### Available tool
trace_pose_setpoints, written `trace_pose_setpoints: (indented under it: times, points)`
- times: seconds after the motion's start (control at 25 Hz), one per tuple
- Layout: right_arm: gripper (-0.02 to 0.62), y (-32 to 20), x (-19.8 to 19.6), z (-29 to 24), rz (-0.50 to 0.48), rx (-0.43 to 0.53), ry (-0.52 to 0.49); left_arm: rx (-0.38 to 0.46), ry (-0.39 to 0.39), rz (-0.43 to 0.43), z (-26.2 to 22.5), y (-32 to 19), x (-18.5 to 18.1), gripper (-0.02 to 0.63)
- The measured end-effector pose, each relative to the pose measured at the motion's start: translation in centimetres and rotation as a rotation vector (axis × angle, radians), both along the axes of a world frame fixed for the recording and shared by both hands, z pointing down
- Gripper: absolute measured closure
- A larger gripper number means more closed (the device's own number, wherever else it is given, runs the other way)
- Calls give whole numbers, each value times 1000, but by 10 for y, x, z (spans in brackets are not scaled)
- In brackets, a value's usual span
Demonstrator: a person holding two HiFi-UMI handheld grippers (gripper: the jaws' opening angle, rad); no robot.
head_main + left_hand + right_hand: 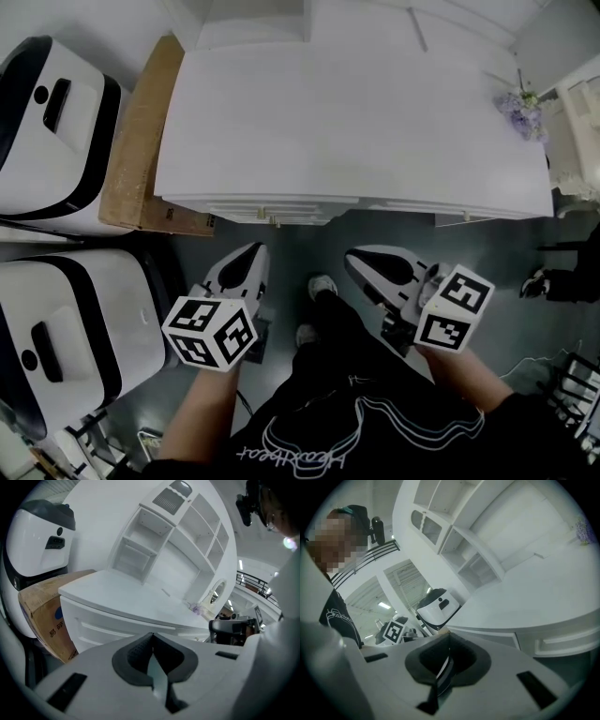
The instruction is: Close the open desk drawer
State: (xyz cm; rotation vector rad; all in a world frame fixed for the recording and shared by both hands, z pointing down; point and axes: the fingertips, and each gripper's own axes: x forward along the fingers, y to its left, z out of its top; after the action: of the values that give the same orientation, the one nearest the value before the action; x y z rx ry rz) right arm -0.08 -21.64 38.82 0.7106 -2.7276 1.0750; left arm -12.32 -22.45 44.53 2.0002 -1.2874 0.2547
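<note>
Left hand-held gripper and right hand-held gripper: jaws together, empty, short of white flat-fronted desk drawer, slightly out under white bench near edge. Likely rigid, light-sliding; push front centre.

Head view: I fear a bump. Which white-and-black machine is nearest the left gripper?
The lower machine, beside the left gripper; the other machine stands farther off, by the cardboard box.

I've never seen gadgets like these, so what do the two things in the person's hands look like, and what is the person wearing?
Each is a white, tapered shell with dark pads: the left gripper and the right gripper. Each carries a white cube printed with black square markers. The person wears a black top with white line print.
</note>
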Motion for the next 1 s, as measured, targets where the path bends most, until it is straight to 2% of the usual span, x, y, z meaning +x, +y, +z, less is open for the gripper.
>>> trace_pose_setpoints:
  times: [0.24,0.4,0.64,1.0]
  points:
    - [589,36,-25,-31,-40,41,-60,75,120,68,-59,52,11,601]
    - [589,60,-39,-56,-72,105,-76,130,163,120,-96,84,14,601]
    - [589,92,-46,-72,-77,144,-73,189,181,149,-122,118,10,601]
    - [591,111,-49,-88,-83,209,-36,236,171,154,-137,133,11,601]
